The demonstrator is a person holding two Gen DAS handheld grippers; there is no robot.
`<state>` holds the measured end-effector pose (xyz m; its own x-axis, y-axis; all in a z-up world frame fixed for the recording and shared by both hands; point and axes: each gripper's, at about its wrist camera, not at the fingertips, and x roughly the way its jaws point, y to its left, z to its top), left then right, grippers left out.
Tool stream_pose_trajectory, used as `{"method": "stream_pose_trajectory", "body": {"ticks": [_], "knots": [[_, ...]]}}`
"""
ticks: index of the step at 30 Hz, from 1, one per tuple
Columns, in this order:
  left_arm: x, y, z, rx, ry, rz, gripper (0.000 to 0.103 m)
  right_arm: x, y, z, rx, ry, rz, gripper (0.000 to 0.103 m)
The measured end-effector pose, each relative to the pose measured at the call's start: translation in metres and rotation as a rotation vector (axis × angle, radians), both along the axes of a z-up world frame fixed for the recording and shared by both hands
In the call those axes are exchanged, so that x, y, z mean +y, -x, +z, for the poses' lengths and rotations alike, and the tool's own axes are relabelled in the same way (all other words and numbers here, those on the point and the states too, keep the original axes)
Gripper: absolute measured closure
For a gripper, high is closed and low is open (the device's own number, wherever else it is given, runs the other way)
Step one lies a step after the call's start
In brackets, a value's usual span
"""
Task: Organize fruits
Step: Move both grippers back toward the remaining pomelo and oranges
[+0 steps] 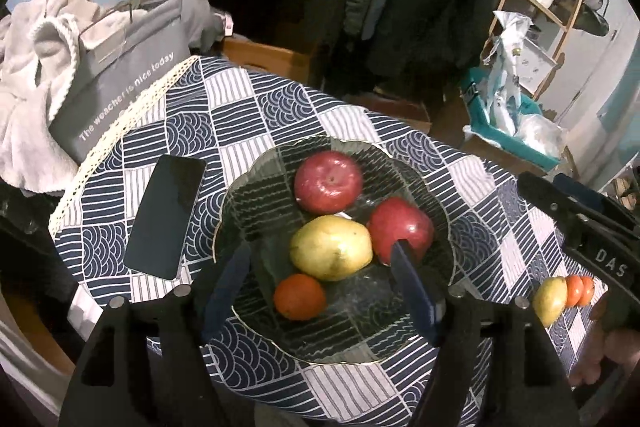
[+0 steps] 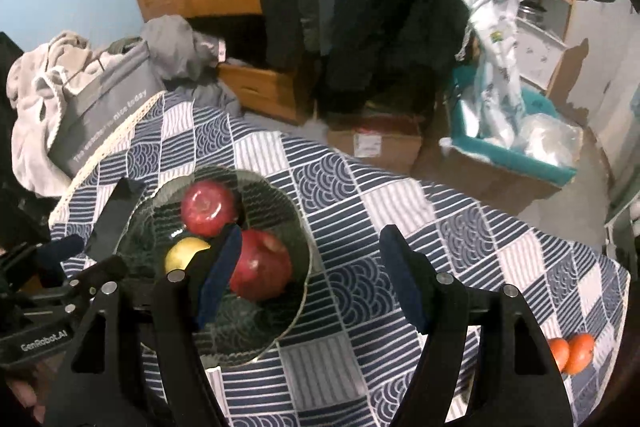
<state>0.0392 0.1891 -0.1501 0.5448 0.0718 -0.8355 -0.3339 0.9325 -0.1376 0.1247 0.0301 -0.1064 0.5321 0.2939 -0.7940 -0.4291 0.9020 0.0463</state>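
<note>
Left wrist view: two red apples (image 1: 329, 181), a yellow-green pear (image 1: 331, 247) and an orange tangerine (image 1: 300, 296) are held in the scalloped glass bowl (image 1: 240, 187). The bowl is carried on the blue-and-white patterned bench (image 1: 256, 115). Both the left gripper (image 1: 320, 291) and right gripper (image 2: 312, 279) are spread apart, empty.

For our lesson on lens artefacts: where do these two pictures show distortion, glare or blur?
Left wrist view: fisheye bends the blue-and-white patterned tablecloth, black vignette at the corners, glare spots on the far red apple in the clear glass bowl. Right wrist view: same curved edges, softer focus; the two orange tangerines near the rim look smeared.
</note>
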Motion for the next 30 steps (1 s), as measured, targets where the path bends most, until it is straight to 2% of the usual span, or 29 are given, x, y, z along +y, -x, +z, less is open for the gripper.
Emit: {"method": "stream_pose_trajectory", "body": {"ticks": [5,14,19,30], "knots": [[-0.011,0.001,0.008,-0.016,0.002,-0.026,0.028,-0.017,0.013,0.019,-0.050,0.013,-0.023,0.026],[-0.042,0.005,0.033,-0.064,-0.007,-0.089,0.025,-0.055,0.037,0.043,-0.105,0.030,-0.070,0.026],[-0.062,0.007,0.047,-0.091,-0.038,-0.128,0.025,-0.080,0.048,0.053,-0.120,0.030,-0.101,0.023],[-0.103,0.011,0.066,-0.127,-0.049,-0.207,0.022,-0.141,0.072,0.070,-0.155,0.053,-0.173,0.022]]}}
